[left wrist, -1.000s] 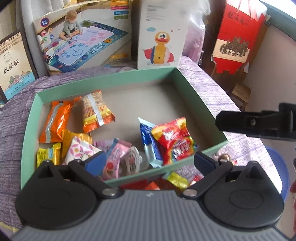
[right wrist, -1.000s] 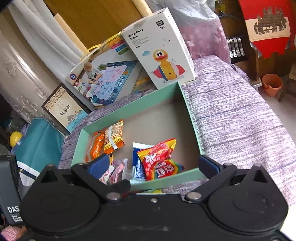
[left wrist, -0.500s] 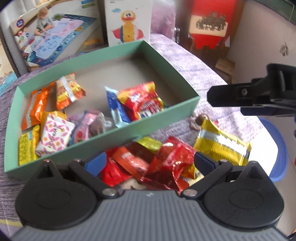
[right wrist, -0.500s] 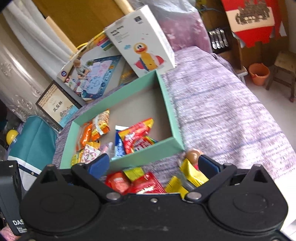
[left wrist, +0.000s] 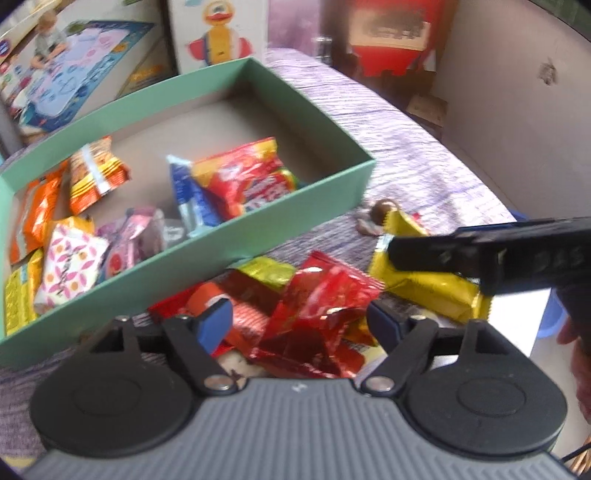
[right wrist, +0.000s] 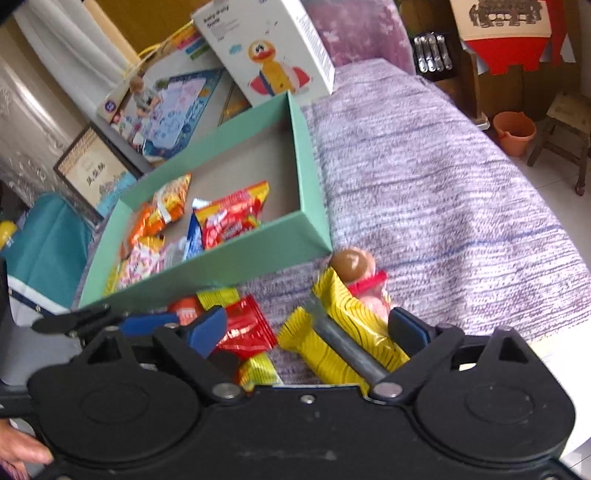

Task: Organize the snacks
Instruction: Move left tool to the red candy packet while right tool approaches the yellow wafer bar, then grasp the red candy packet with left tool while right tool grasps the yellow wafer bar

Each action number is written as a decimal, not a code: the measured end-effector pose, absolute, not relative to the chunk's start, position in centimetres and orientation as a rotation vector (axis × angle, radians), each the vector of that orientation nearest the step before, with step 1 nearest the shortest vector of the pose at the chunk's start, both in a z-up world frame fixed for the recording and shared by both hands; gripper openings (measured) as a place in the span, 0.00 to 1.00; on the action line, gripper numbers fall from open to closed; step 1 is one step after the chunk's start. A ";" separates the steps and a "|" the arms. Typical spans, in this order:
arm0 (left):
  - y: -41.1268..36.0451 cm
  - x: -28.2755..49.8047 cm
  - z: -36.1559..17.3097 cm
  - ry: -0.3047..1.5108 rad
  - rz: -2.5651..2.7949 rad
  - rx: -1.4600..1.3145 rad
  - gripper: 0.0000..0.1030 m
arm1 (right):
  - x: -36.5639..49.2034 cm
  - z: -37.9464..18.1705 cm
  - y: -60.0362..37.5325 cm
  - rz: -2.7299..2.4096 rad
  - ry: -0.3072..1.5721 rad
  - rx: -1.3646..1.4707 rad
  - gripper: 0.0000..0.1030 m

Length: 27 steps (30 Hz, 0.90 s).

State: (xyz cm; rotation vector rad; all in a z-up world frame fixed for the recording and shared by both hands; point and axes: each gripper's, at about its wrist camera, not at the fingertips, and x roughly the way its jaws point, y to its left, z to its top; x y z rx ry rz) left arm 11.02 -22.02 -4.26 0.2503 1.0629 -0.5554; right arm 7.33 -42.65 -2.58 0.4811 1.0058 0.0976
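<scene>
A green box [left wrist: 258, 236] [right wrist: 236, 266] on the purple cloth holds several snack packets, among them a red one [left wrist: 247, 181] [right wrist: 229, 218]. Loose snacks lie in front of it: crinkled red wrappers [left wrist: 317, 302] [right wrist: 243, 328], a yellow packet [left wrist: 428, 288] [right wrist: 347, 332] and a brown ball-shaped sweet [left wrist: 382, 210] [right wrist: 351, 260]. My left gripper [left wrist: 299, 319] is open over the red wrappers. My right gripper [right wrist: 308, 330] is open over the yellow packet and also shows from the side in the left wrist view [left wrist: 480, 254].
Toy boxes, one with a duck [right wrist: 269, 51] and one with a play mat [left wrist: 74, 59], lean behind the green box. A red stand [right wrist: 509, 33] and an orange bucket [right wrist: 515, 131] are past the right edge of the cloth-covered table [right wrist: 424, 177].
Both grippers have pulled back and tilted down from the box to the loose snacks in front of it. The right gripper has come closer to the yellow packet.
</scene>
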 end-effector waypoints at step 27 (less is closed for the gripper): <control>-17.5 12.1 -4.2 1.076 -0.510 0.142 0.40 | 4.0 -4.2 -33.6 0.153 1.046 -0.077 0.49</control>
